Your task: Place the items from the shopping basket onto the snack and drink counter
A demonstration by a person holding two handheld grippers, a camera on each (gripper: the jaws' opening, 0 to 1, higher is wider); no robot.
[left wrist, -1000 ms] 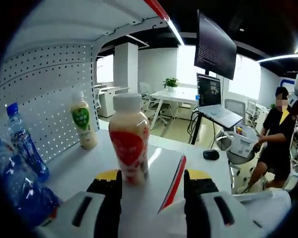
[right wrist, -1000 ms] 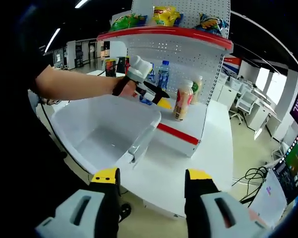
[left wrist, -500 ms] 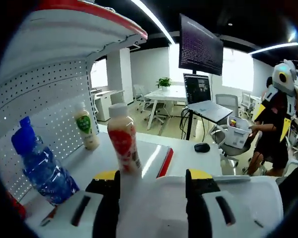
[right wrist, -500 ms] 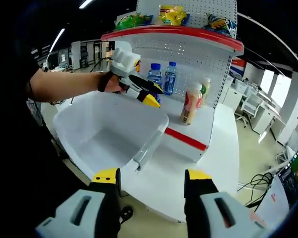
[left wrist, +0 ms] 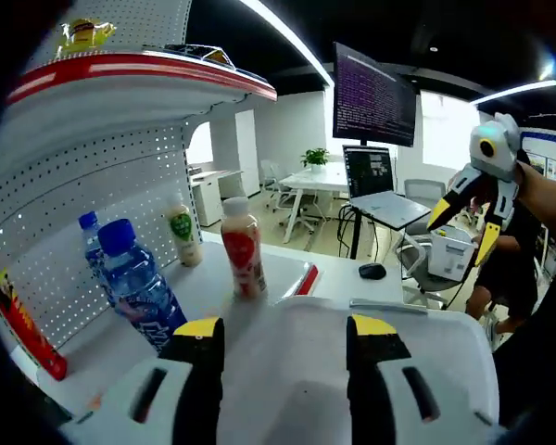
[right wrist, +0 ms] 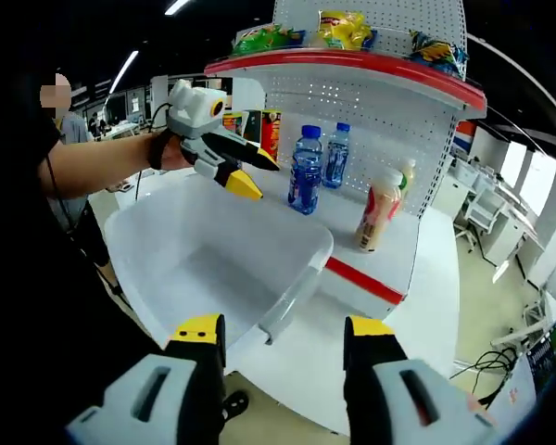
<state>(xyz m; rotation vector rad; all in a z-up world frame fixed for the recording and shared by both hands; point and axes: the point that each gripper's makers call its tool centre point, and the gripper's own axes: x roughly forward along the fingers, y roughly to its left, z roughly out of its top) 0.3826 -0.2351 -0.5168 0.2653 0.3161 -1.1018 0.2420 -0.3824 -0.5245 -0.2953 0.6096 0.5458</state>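
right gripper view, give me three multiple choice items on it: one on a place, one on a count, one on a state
1. Where does the red-label bottle stand?
A. in the basket
B. on the counter
C. on the top shelf

2. How many blue water bottles stand on the counter?
A. two
B. four
C. none

3. How is the white basket?
A. full of bottles
B. holding one bag
C. empty

Key: 1 B, it stands upright on the white counter by the pegboard. 2 A, two blue-capped bottles stand side by side. 3 C, its inside shows bare white, and both tongs hold nothing.
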